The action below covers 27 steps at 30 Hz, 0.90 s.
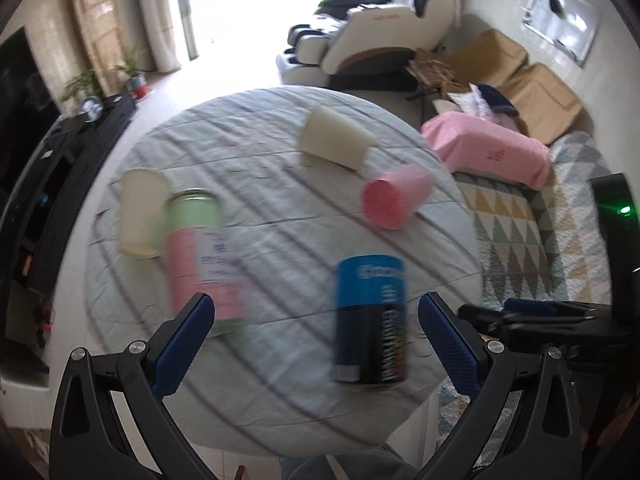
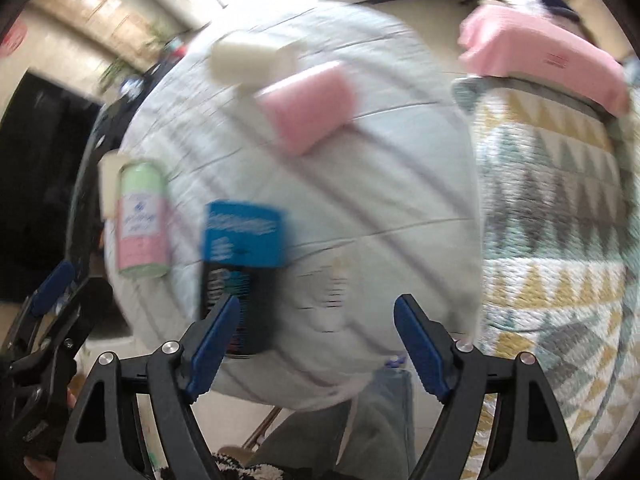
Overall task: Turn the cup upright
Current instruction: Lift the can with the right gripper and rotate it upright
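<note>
A pink cup (image 1: 394, 197) lies on its side on the round table (image 1: 280, 184), at the right, its flat end toward me. It also shows in the right wrist view (image 2: 310, 106). A cream cup (image 1: 336, 138) lies on its side behind it, also seen in the right wrist view (image 2: 250, 60). Another cream cup (image 1: 140, 212) stands upside down at the left. My left gripper (image 1: 316, 316) is open and empty above the table's near edge. My right gripper (image 2: 316, 320) is open and empty, also near the front edge. Both views are blurred.
A pink-and-green can (image 1: 204, 256) and a blue-and-black can (image 1: 370, 320) stand on the table near the front. A patterned rug (image 2: 560, 216) and a pink cushion (image 1: 492, 150) lie to the right. A dark TV cabinet (image 1: 52, 184) stands at the left.
</note>
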### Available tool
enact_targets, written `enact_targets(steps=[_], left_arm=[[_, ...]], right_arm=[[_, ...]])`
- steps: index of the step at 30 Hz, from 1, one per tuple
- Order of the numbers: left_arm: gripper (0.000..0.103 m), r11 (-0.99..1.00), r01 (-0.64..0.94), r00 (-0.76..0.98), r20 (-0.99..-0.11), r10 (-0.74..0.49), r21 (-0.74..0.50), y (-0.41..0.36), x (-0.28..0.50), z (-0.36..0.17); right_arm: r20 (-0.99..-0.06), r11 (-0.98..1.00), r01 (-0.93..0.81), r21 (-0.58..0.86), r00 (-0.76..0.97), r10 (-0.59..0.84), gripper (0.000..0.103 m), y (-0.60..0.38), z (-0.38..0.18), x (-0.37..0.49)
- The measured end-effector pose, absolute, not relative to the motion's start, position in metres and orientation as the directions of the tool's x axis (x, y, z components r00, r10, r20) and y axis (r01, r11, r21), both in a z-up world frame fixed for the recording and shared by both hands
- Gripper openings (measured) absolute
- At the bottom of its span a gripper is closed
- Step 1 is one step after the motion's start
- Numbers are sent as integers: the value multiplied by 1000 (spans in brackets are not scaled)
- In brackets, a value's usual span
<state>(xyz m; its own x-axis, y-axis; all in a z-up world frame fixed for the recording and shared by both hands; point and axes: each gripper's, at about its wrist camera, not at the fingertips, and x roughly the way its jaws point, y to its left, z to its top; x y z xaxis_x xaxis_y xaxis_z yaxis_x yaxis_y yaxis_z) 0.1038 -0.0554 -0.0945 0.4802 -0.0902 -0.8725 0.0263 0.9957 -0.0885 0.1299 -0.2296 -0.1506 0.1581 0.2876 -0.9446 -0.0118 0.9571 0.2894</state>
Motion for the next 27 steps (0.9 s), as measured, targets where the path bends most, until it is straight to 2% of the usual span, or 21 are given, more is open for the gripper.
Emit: enact_targets(steps=[7,13,14,15,16,19,27], left_arm=[[103,988,63,370,-916,-154,-140,-91,133,-139],[103,989,59,315,-938,-146,-134,-103,155,-172],[100,990,62,313,-939,-140,-127,-104,158,-177],[81,991,58,322,-938,-130,-118,-104,160,-180],[69,994,46,333,-936,-112,-103,-103,161,-183],[69,995,29,355,-929,-104,-100,-100,162,-179],[68,994,65,471,-875,-113,-93,-94,159,-126]], right_arm=[[-946,945,153,289,200,257,81,-295,-154,130],[-949,923,233,305,156,274,81,-318,-177,132],[-950,922,239,306,148,277,81,-320,-181,131],[-950,919,247,308,139,280,81,-321,-185,132],[-948,914,256,314,134,288,81,-322,-187,131],[-945,907,270,324,130,299,81,-324,-190,134],[-933,899,260,353,172,317,81,-321,-176,142]])
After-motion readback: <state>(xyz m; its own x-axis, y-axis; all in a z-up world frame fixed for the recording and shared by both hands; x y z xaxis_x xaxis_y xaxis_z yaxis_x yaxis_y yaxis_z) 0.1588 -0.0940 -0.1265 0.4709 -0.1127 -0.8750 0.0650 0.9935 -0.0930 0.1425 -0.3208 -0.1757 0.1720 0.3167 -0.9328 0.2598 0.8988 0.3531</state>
